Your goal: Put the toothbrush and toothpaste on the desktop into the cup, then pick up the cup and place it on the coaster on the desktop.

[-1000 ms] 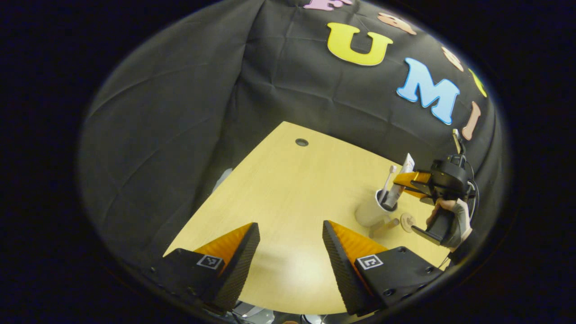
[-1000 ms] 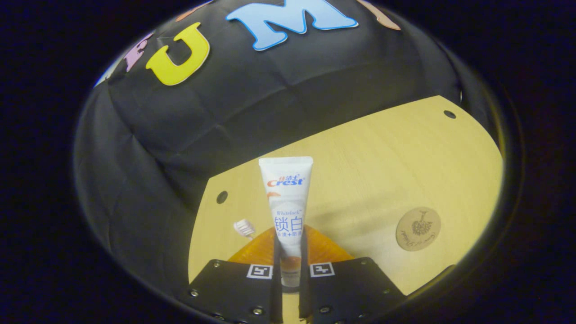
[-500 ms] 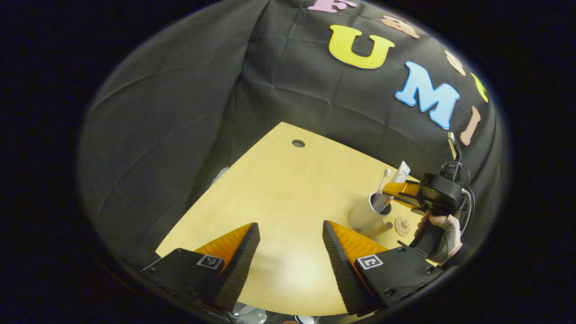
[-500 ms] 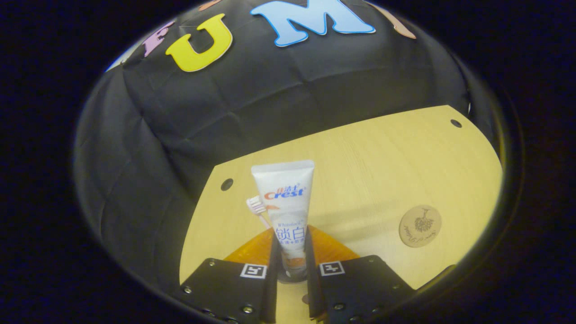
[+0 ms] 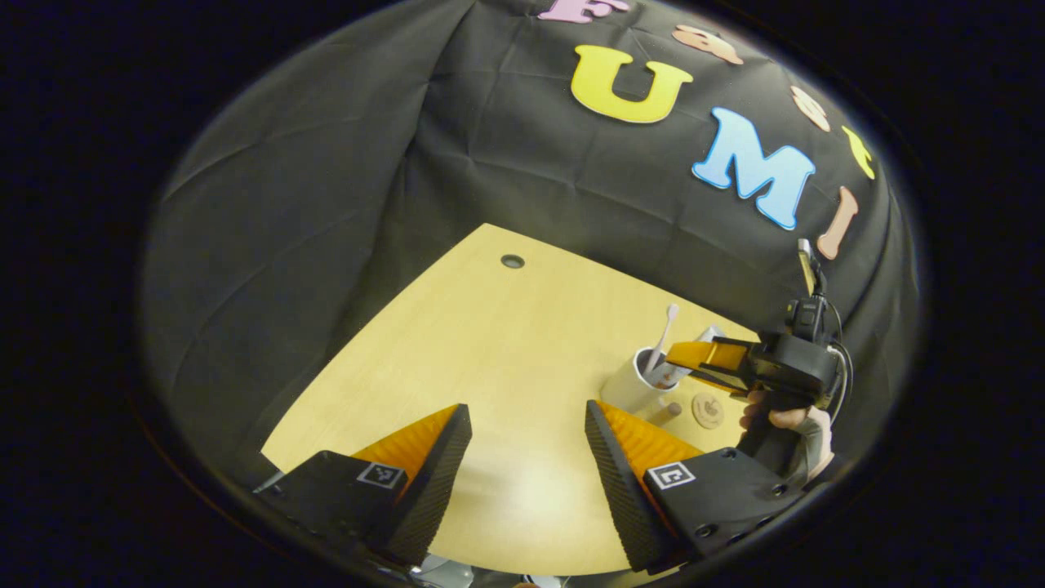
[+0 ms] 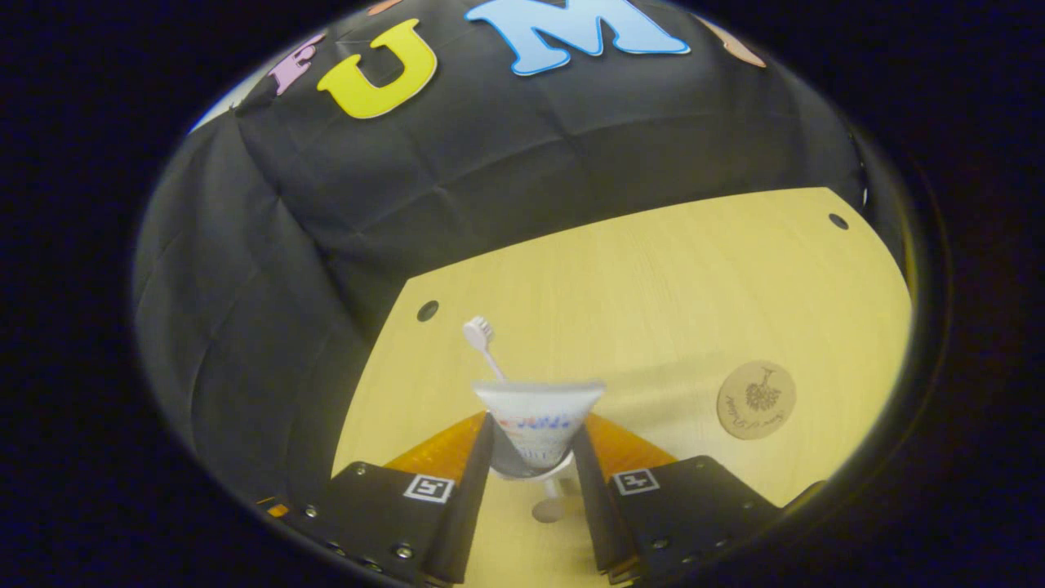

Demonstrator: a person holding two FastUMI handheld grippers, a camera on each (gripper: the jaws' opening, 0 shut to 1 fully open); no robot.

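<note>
**Toothpaste lowered into the cup**

Wooden desk [image 5: 490,343], black cloth behind. Cup [image 5: 627,387] stands on the desk with the brush [image 6: 483,347] upright in it; coaster [image 6: 756,400] lies just beside. Right gripper [image 6: 532,457] sits over the cup, its jaws narrow, flanking the paste [image 6: 539,425] now sunk into it; whether they press cannot be told. Left gripper [image 5: 526,457] hangs apart, jaws wide, holding nothing, likely keeping clear.

left tongs [image 5: 526,457] gaping, right tongs [image 6: 532,457] parted, hand [image 5: 788,425] gripping
</note>
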